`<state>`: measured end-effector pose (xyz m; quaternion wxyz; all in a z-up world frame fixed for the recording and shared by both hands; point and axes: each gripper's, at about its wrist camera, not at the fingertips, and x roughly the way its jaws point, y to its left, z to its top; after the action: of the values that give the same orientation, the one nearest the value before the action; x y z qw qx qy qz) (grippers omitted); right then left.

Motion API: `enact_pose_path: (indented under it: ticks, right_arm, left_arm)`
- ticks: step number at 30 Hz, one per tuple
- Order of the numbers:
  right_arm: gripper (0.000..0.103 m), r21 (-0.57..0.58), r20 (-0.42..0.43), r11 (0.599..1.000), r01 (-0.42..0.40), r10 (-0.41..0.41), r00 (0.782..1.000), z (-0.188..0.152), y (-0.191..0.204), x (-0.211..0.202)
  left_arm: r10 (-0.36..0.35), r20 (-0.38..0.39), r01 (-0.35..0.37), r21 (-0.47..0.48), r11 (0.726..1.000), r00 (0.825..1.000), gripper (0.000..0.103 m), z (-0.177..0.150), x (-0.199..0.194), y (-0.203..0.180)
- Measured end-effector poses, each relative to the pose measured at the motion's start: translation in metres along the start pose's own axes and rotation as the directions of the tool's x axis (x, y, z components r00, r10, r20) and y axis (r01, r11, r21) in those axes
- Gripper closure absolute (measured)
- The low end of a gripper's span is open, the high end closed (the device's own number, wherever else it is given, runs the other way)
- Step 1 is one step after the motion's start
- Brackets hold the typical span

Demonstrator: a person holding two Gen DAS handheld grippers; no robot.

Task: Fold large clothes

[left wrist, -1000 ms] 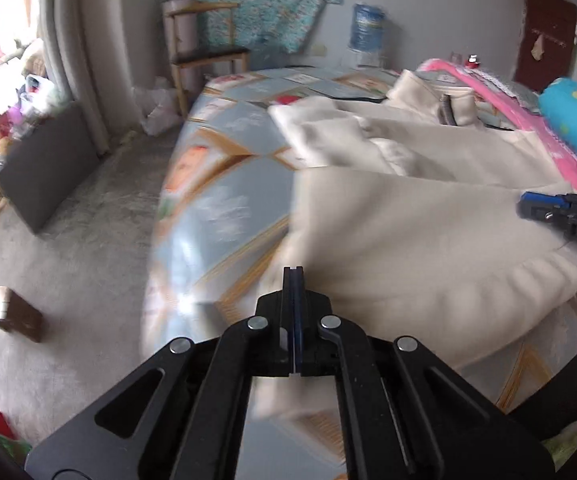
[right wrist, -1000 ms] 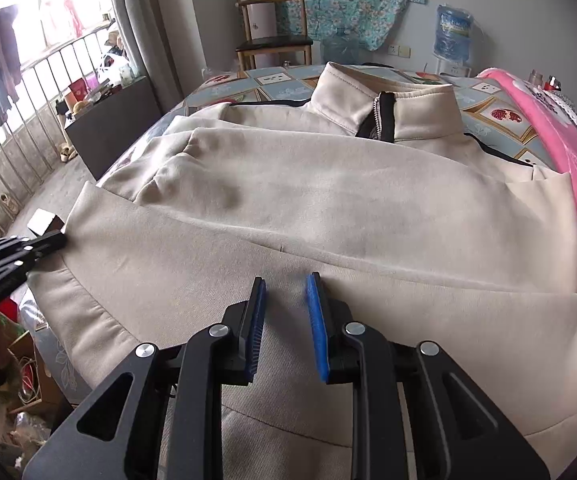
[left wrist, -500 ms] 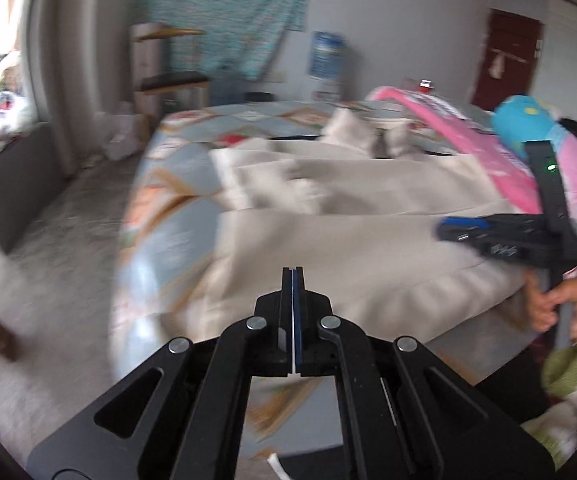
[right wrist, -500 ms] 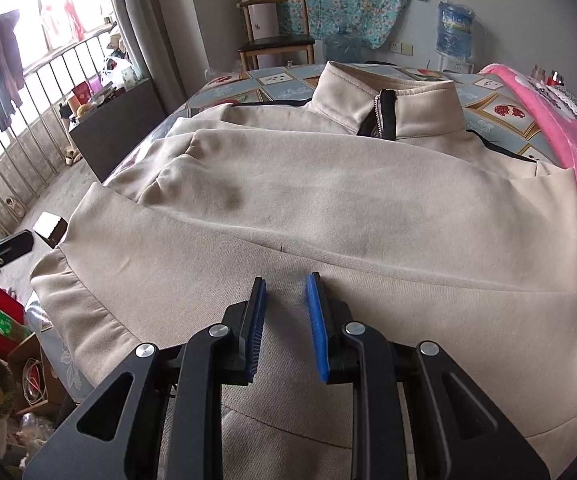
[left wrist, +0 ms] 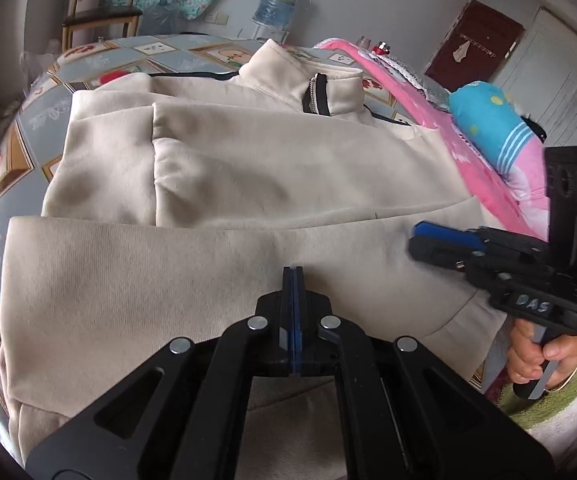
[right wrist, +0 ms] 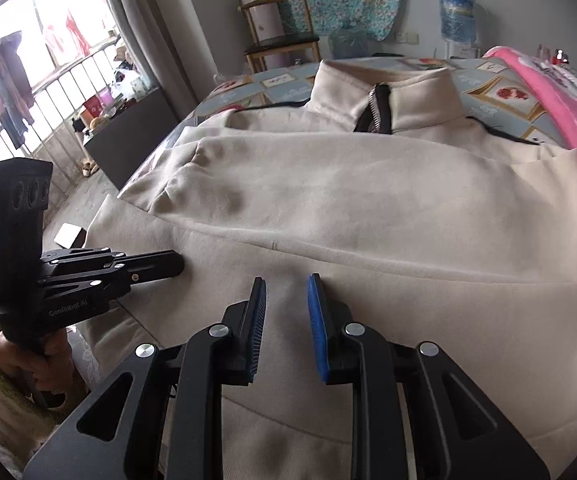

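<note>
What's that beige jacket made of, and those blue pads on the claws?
The jacket looks like soft, matte fleece or sweatshirt knit: fuzzy nap, ribbed hem, gentle creases. The blue pads on the right gripper look like ridged rubber or foam, matte, with fine grooves; which one is unclear.

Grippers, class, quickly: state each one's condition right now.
Left gripper: shut, fingers pressed together, holding nothing, above the beige jacket.
Right gripper: open, empty.

Left hand-held gripper (left wrist: 293, 280): its two blue-padded jaws are pressing flat together, nothing visible between them. Right hand-held gripper (right wrist: 286, 292): its jaws are standing parted, the gap between the blue pads (right wrist: 317, 312) showing plainly. Each is being carried on a pistol-style handle, the left hand (right wrist: 34, 356) and right hand (left wrist: 538, 354) curling around the grips.
</note>
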<state>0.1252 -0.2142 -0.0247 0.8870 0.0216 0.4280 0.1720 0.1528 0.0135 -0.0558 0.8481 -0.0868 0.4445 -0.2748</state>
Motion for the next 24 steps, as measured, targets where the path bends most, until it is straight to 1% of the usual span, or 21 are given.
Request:
enact_pose_path:
  ticks: [2,3,5,6,7,8,10,11,12,13,15,17,19,20,21,22,23,24]
  right_arm:
    - [0.082,-0.042,0.039,0.999,-0.033,0.035,0.999,-0.004,0.010,-0.020]
    - [0.082,-0.065,0.042,0.997,-0.046,0.049,0.998,-0.007,0.015,-0.027]
    - [0.082,-0.115,0.007,0.990,-0.081,0.083,0.997,-0.020,0.029,-0.030]
    - [0.082,-0.142,-0.030,0.988,-0.068,0.065,0.997,-0.029,0.035,-0.024]
    - [0.082,-0.169,-0.062,0.985,-0.036,0.026,0.998,-0.038,0.037,-0.016]
    - [0.082,-0.176,-0.086,0.984,-0.025,0.010,0.996,-0.044,0.036,-0.009]
    - [0.082,-0.129,-0.095,0.991,-0.040,0.027,0.995,-0.046,0.027,-0.007]
    - [0.082,-0.124,-0.104,0.992,-0.024,0.012,0.995,-0.043,0.028,-0.008]
    - [0.082,-0.142,-0.082,0.990,0.012,-0.024,0.996,-0.039,0.033,-0.013]
    - [0.082,-0.170,-0.048,0.985,0.015,-0.023,0.999,-0.036,0.042,-0.021]
    - [0.082,-0.194,-0.020,0.980,-0.052,0.049,0.999,-0.032,0.059,-0.028]
    - [0.082,-0.241,-0.028,0.967,-0.081,0.076,0.997,-0.037,0.077,-0.020]
    - [0.082,-0.273,-0.066,0.961,-0.050,0.033,0.997,-0.046,0.083,0.000]
    - [0.083,-0.267,-0.094,0.962,-0.049,0.025,0.995,-0.052,0.080,0.011]
    - [0.083,-0.247,-0.088,0.967,-0.064,0.043,0.995,-0.052,0.078,0.008]
    - [0.085,-0.233,-0.094,0.971,-0.058,0.037,0.995,-0.048,0.079,0.006]
    - [0.086,-0.235,-0.076,0.971,-0.052,0.035,0.996,-0.046,0.082,0.001]
    - [0.086,-0.247,-0.050,0.967,-0.066,0.056,0.997,-0.042,0.088,-0.005]
  left_arm:
    - [-0.021,-0.014,0.021,-0.010,1.000,1.000,0.101,0.001,0.001,0.004]
    - [-0.037,-0.023,0.036,-0.020,0.999,0.999,0.101,0.003,0.003,0.007]
    - [-0.052,-0.030,0.051,-0.025,0.998,0.998,0.101,0.002,0.000,0.009]
    - [-0.057,-0.032,0.056,-0.024,0.998,0.998,0.101,0.002,0.000,0.010]
    - [-0.059,-0.033,0.058,-0.023,0.998,0.998,0.101,0.002,-0.002,0.011]
    - [-0.060,-0.039,0.059,-0.020,0.998,0.997,0.101,0.003,-0.002,0.011]
    - [-0.062,-0.058,0.062,-0.016,0.998,0.996,0.101,0.005,-0.002,0.011]
    - [-0.062,-0.073,0.061,-0.014,0.998,0.995,0.101,0.007,-0.001,0.011]
    - [-0.063,-0.090,0.062,-0.015,0.998,0.994,0.101,0.009,-0.001,0.011]
    - [-0.066,-0.106,0.064,-0.018,0.998,0.992,0.101,0.011,-0.001,0.012]
    - [-0.080,-0.145,0.077,-0.032,0.997,0.986,0.101,0.016,0.001,0.014]
    - [-0.089,-0.165,0.084,-0.037,0.996,0.982,0.101,0.017,0.001,0.016]
    - [-0.100,-0.185,0.094,-0.042,0.995,0.978,0.101,0.019,0.002,0.018]
    - [-0.103,-0.190,0.097,-0.044,0.994,0.976,0.101,0.019,0.003,0.018]
    - [-0.109,-0.198,0.101,-0.047,0.994,0.974,0.101,0.020,0.003,0.019]
    - [-0.113,-0.201,0.105,-0.051,0.993,0.973,0.101,0.020,0.004,0.020]
    - [-0.121,-0.208,0.112,-0.057,0.992,0.971,0.101,0.020,0.004,0.021]
    - [-0.126,-0.213,0.116,-0.060,0.991,0.969,0.101,0.021,0.004,0.022]
